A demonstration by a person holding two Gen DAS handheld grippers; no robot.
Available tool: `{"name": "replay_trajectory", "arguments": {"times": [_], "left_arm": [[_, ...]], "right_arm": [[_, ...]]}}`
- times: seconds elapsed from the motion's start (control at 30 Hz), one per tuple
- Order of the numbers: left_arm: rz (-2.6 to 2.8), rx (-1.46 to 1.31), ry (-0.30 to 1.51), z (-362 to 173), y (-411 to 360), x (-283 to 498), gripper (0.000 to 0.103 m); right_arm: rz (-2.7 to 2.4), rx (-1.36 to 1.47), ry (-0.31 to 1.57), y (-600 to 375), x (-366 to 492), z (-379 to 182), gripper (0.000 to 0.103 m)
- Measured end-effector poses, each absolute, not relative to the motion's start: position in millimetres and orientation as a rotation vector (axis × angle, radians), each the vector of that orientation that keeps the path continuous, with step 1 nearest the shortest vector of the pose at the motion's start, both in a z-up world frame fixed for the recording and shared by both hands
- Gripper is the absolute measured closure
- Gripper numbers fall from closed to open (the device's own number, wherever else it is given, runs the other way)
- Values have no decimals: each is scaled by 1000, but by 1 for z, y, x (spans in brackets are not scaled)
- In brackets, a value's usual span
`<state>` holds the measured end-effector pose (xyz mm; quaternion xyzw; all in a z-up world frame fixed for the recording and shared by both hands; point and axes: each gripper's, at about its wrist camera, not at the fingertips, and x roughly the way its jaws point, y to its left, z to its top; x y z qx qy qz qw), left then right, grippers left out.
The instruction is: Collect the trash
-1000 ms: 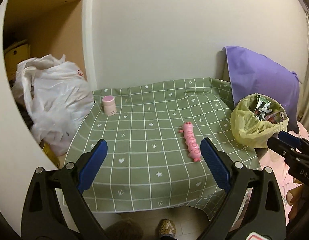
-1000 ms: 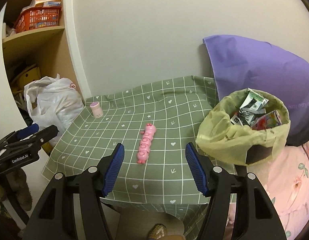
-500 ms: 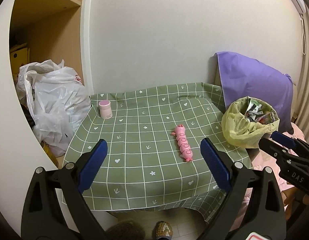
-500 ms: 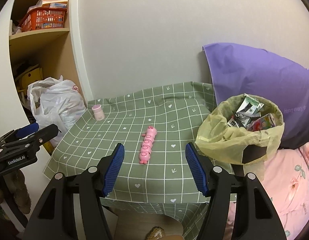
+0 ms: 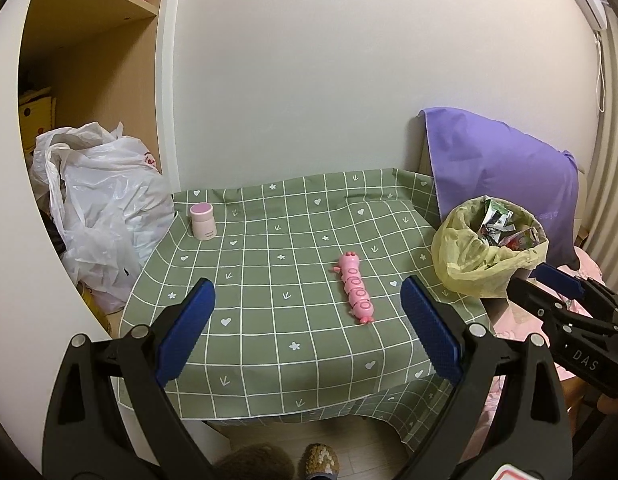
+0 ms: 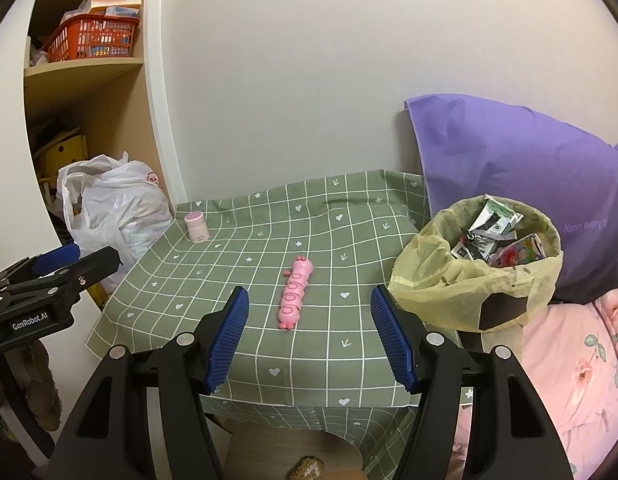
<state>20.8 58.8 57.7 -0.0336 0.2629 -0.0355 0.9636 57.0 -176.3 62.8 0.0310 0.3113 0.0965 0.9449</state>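
Right wrist view shows the right gripper (image 6: 309,338) gaping wide and empty, with the pink segmented plastic caterpillar toy (image 6: 293,294) lying just ahead between its blue pads. Off to its right, at the edge of the green checked tablecloth (image 6: 237,264), stands the yellow-lined trash bin (image 6: 475,286), already heaped with crumpled wrappers. The left gripper (image 5: 307,330) is equally wide, holding nothing. Ahead to its far left sits a small pink lidded jar (image 5: 203,221). I'd worry that anything more dropped in slides off that heap, or that a nudge tips the bin.
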Motion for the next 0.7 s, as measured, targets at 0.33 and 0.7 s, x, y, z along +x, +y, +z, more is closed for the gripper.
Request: {"name": "replay_trajectory", "arguments": {"times": [0.33,0.7], "left_arm": [[-77,-65,523,61,54,15,14],[-81,-66,529,61,52,15,14]], "right_arm": [[193,62,626,-181,54,67,43],[188,62,623,-182,52,69,43]]}}
